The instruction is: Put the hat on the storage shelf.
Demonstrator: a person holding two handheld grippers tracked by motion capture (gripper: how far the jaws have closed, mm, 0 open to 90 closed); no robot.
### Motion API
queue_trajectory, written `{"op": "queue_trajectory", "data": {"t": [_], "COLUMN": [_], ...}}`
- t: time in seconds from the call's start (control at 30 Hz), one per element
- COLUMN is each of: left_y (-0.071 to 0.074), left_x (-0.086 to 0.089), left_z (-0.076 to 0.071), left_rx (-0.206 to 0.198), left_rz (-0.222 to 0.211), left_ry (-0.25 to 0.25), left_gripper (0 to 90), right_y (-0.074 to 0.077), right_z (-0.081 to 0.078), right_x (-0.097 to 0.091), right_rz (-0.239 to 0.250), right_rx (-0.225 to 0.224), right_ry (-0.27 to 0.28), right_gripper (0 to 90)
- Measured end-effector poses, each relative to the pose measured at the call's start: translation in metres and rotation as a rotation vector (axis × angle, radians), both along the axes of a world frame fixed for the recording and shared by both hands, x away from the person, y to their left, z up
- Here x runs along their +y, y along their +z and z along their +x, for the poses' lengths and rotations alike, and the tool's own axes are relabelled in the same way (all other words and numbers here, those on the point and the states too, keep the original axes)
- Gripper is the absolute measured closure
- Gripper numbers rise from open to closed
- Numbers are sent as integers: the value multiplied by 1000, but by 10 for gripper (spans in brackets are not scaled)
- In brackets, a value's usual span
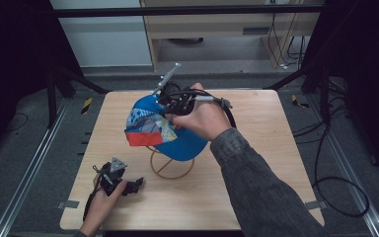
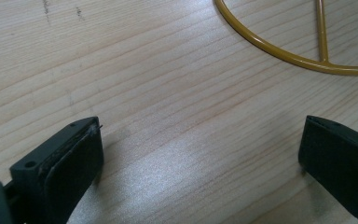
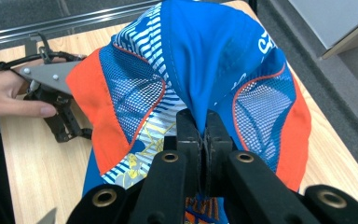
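Right claw pinching one cap, one stand

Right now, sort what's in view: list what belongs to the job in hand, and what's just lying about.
In the job:
- cap, blue and orange, over the stand
- yellow wire stand
- right gripper, shut on the cap's fabric

Lying about or idle:
- left gripper, open, resting on the table
- cables on the floor
- wooden cabinet behind

Dim surroundings, soft glare, slight blur
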State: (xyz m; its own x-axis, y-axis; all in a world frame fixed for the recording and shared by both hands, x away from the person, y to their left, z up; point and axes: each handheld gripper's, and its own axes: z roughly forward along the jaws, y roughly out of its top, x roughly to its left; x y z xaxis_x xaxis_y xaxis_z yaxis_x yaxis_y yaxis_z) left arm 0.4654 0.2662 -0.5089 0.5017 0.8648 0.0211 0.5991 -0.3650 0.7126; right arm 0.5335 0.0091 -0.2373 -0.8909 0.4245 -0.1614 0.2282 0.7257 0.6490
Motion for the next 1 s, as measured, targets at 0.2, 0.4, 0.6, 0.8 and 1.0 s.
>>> {"op": "queue_trajectory", "data": {"t": [0.2, 0.4, 0.6, 0.8, 1.0], "left_y": [0, 0, 0, 0, 0], "left_x": [0, 0, 0, 0, 0], "left_z": [0, 0, 0, 0, 0], "left_rx": [0, 1, 1, 0, 1], "left_rz": [0, 0, 0, -1, -1], "left_ry": [0, 0, 0, 0, 0], "left_gripper": [0, 0, 0, 0, 0], "right_y": [3, 3, 1, 0, -3], "right_z": [3, 6, 4, 4, 4], "right_x": [6, 10, 8, 3, -2], "right_rz": [-8, -26, -14, -8, 3], "right_rx": [-5, 11, 12, 12, 13], "right_ry": [-7, -6, -4, -17, -42], "right_gripper": [878, 825, 752, 706, 659]}}
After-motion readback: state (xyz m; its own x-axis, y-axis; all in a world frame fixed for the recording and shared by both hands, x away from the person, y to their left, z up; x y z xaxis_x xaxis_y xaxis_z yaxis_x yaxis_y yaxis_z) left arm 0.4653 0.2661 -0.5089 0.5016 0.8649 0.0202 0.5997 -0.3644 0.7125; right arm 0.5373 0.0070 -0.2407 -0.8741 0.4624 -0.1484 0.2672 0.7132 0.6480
